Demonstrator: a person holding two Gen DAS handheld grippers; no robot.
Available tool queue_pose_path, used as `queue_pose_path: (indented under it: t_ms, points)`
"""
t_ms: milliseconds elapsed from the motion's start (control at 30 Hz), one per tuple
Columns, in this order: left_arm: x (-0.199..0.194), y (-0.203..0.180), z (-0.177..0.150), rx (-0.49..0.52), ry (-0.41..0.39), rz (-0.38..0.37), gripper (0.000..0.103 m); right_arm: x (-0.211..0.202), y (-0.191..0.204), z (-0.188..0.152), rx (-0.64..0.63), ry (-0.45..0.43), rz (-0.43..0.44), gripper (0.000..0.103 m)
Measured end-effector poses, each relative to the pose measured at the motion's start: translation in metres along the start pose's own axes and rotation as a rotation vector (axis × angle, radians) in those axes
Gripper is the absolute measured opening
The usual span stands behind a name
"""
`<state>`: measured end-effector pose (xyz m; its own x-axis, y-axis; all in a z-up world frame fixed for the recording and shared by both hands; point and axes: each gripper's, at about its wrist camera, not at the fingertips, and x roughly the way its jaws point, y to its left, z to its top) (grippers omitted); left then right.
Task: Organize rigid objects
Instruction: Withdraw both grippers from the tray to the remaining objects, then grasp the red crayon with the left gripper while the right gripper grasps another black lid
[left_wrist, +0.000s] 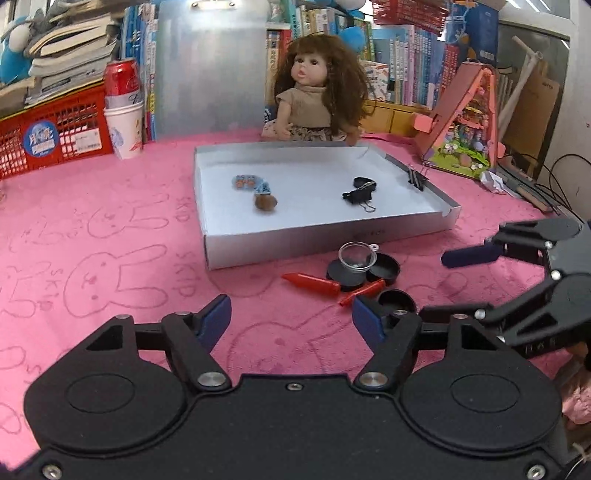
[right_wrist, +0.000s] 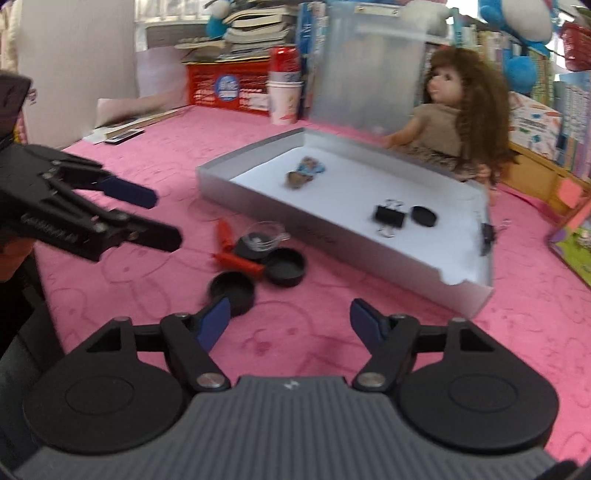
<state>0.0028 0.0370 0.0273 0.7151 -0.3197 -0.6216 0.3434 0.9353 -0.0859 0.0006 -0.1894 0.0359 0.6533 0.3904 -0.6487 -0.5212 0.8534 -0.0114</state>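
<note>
A shallow silver tray (left_wrist: 295, 243) (right_wrist: 332, 232) lies on the pink cloth. Inside it are a small figure keychain (left_wrist: 258, 192) (right_wrist: 301, 173), a black binder clip (left_wrist: 358, 195) (right_wrist: 388, 216) and a black round lid (left_wrist: 364, 182) (right_wrist: 423, 216); another clip (left_wrist: 416, 179) grips its rim. In front of the tray lie two red crayons (left_wrist: 314, 283) (right_wrist: 240, 263), three black lids (left_wrist: 397, 301) (right_wrist: 232, 291) and a clear cup (left_wrist: 357, 256) (right_wrist: 264, 236). My left gripper (left_wrist: 291, 317) is open and empty, near the lids. My right gripper (right_wrist: 290, 319) is open and empty beside them.
A doll (left_wrist: 317, 99) (right_wrist: 454, 114) sits behind the tray. A red crate (left_wrist: 55, 136), a can on stacked paper cups (left_wrist: 123, 110), a pink toy house (left_wrist: 465, 122) and bookshelves ring the back. Cables lie at the far right.
</note>
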Motion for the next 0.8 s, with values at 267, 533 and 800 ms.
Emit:
queue_pose_path:
  t_ms: [267, 533, 800]
  points:
    - [0.000, 0.001, 0.003, -0.006, 0.007, -0.019, 0.068, 0.012, 0.021, 0.005, -0.013, -0.009, 0.067, 0.070]
    - [0.003, -0.006, 0.007, 0.006, 0.008, -0.033, 0.063, 0.013, 0.027, 0.005, -0.010, -0.024, 0.024, 0.038]
    - [0.013, -0.016, 0.009, 0.031, 0.000, -0.038, 0.060, -0.009, 0.004, -0.005, 0.046, -0.054, -0.077, 0.038]
